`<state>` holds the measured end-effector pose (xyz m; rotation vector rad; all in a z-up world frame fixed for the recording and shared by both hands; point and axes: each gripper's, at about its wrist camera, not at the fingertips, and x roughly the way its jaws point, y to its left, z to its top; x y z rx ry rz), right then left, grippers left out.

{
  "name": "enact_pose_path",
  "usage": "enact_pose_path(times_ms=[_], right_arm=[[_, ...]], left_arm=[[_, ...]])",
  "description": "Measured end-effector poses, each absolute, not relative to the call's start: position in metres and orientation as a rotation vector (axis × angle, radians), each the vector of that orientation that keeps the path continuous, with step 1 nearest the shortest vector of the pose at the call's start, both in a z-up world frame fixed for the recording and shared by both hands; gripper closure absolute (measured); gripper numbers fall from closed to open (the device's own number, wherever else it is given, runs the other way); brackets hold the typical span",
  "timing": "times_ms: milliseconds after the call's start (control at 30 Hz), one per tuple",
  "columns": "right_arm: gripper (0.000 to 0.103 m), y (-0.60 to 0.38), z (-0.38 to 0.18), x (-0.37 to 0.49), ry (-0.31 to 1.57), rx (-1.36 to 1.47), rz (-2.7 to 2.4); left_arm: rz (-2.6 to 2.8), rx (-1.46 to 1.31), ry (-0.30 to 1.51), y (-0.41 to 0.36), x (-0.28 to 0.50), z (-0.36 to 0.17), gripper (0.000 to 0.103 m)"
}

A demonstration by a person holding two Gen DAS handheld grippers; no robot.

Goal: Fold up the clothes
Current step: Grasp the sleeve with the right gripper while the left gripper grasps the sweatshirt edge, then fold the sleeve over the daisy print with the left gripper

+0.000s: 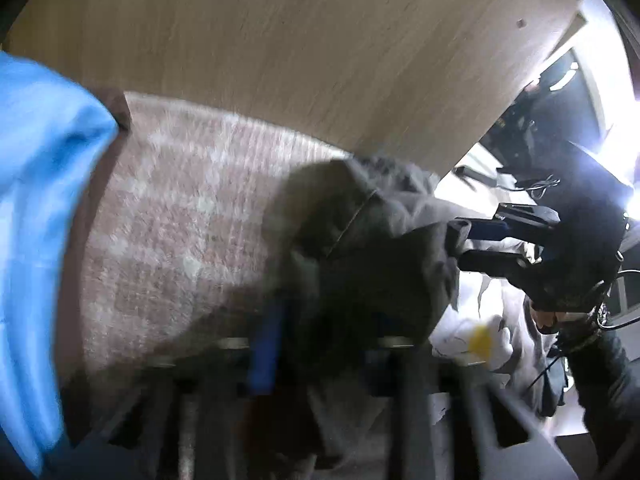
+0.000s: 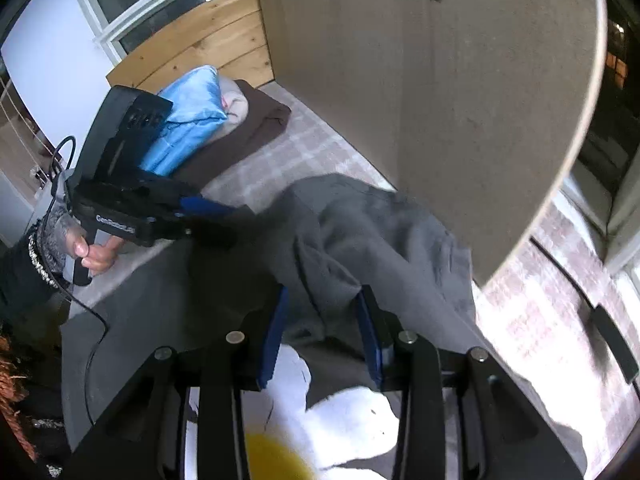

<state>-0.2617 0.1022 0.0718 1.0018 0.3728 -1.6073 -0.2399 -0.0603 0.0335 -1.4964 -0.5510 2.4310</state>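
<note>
A grey garment (image 2: 376,236) with a white and yellow daisy print (image 2: 344,412) lies bunched on the pink checked bed cover (image 2: 320,144). My right gripper (image 2: 322,320) has a fold of the grey cloth between its blue pads, jaws partly apart around it. It also shows in the left wrist view (image 1: 480,240), shut on the garment's edge. My left gripper (image 1: 320,344) grips the same garment (image 1: 372,240); its blur hides the fingertips. It shows in the right wrist view (image 2: 208,220) holding the cloth's far edge.
A blue satin pillow (image 2: 188,120) and a folded brown cloth (image 2: 248,132) lie at the head of the bed. A light wooden panel (image 2: 440,80) stands close beside the bed. A wooden headboard (image 2: 208,44) is behind.
</note>
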Motion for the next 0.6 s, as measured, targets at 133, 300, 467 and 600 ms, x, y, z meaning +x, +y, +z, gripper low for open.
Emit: enact_pose_path(times_ms=[133, 300, 467, 600], right_arm=[[0.097, 0.111, 0.097, -0.248, 0.388, 0.897, -1.617], [0.097, 0.136, 0.113, -0.235, 0.443, 0.849, -1.632], [0.085, 0.150, 0.089, -0.234, 0.585, 1.015, -1.595], [0.079, 0.171, 0.080, -0.245, 0.553, 1.103, -1.643]], left_arm=[[2.417, -1.437, -0.486, -0.047, -0.216, 0.044, 0.093], [2.333, -1.438, -0.372, -0.021, -0.182, 0.049, 0.094], [2.247, -1.435, -0.263, 0.005, -0.148, 0.053, 0.085], [2.266, -1.431, -0.192, 0.015, -0.136, 0.053, 0.076]])
